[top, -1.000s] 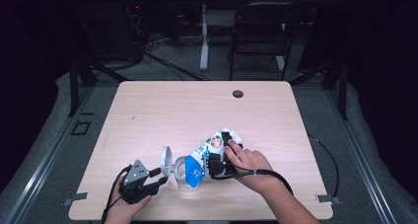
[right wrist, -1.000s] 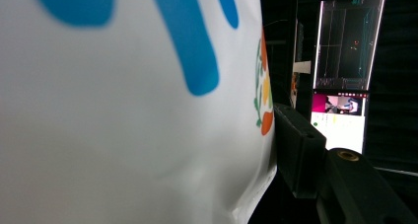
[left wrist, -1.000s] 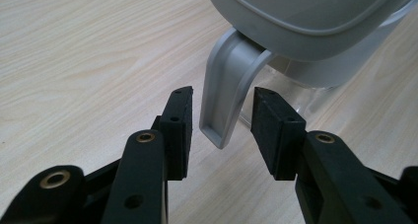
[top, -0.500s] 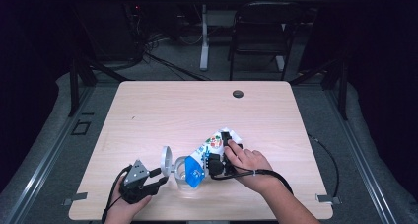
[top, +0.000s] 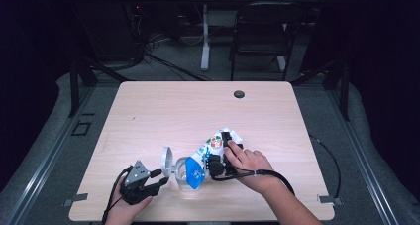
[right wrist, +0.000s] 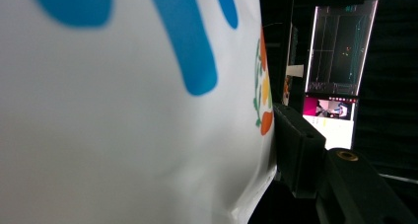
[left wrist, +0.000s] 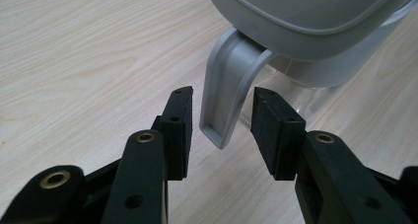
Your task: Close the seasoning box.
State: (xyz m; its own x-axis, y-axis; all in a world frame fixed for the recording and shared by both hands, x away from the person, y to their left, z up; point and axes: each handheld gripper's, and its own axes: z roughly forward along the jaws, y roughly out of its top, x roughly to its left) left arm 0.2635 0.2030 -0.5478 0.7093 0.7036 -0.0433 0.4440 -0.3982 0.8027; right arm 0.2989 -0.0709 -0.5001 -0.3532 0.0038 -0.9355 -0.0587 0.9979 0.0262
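Note:
A clear jug (top: 184,179) with a grey handle (left wrist: 224,86) stands near the table's front edge, its grey lid (top: 167,160) flipped up. My left gripper (top: 159,179) is open, with the handle between its jaws (left wrist: 222,120) and a gap on both sides. My right gripper (top: 218,160) is shut on a white and blue pouch (top: 205,153), which it holds tilted with the blue end over the jug's mouth. In the right gripper view the pouch (right wrist: 123,110) sits close against one black finger (right wrist: 298,150) and hides the other finger.
The wooden table (top: 198,111) has a small black round hole (top: 239,94) near its far edge. A dark chair (top: 262,31) and a desk leg (top: 204,41) stand beyond the table. A cable (top: 332,160) trails from the right gripper.

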